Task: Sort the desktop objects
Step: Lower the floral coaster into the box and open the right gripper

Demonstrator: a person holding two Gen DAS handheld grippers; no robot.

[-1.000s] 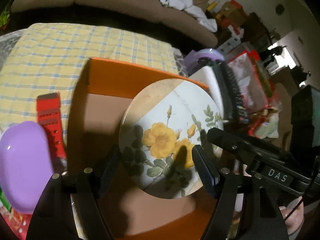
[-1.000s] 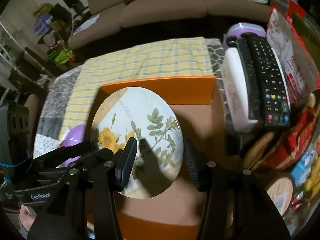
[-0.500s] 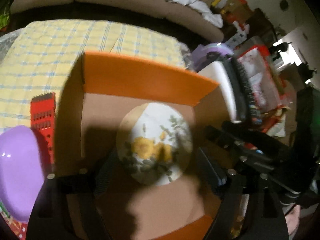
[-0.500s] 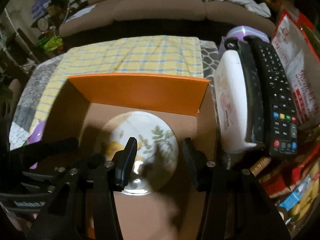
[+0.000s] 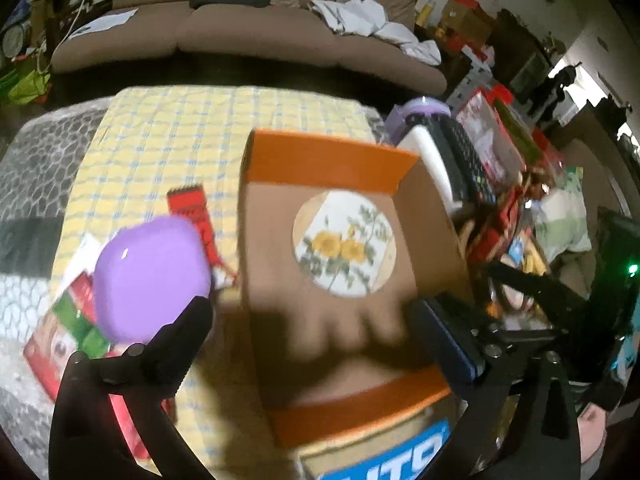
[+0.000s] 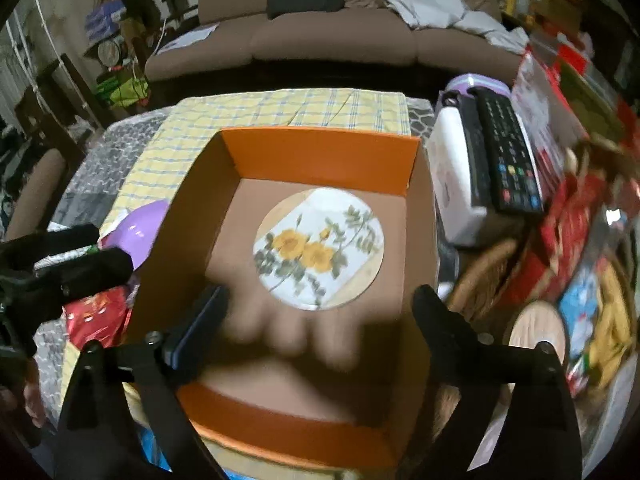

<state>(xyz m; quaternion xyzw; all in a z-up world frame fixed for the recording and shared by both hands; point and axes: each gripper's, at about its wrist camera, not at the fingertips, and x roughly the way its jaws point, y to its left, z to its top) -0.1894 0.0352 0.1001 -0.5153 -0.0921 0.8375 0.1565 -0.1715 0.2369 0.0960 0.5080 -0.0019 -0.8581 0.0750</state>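
A round plate with yellow flowers (image 5: 345, 243) (image 6: 319, 249) lies flat on the floor of an orange cardboard box (image 5: 326, 160) (image 6: 320, 148). My left gripper (image 5: 310, 322) is open and empty, raised above the box's near left part. My right gripper (image 6: 320, 310) is open and empty, above the box's near edge. A purple rounded case (image 5: 152, 278) (image 6: 138, 232) lies left of the box, next to a red comb-like piece (image 5: 192, 210).
A white device with black remote controls (image 6: 500, 160) lies right of the box. Snack packets and a basket (image 6: 580, 240) crowd the right side. Red packets (image 5: 72, 320) lie at the left. A yellow checked cloth (image 5: 180, 128) covers the table behind; a brown sofa (image 6: 320, 36) beyond.
The plate was held tilted over the box between the two grippers; it now lies flat inside. Both grippers have let go, opened wider and pulled up and back.
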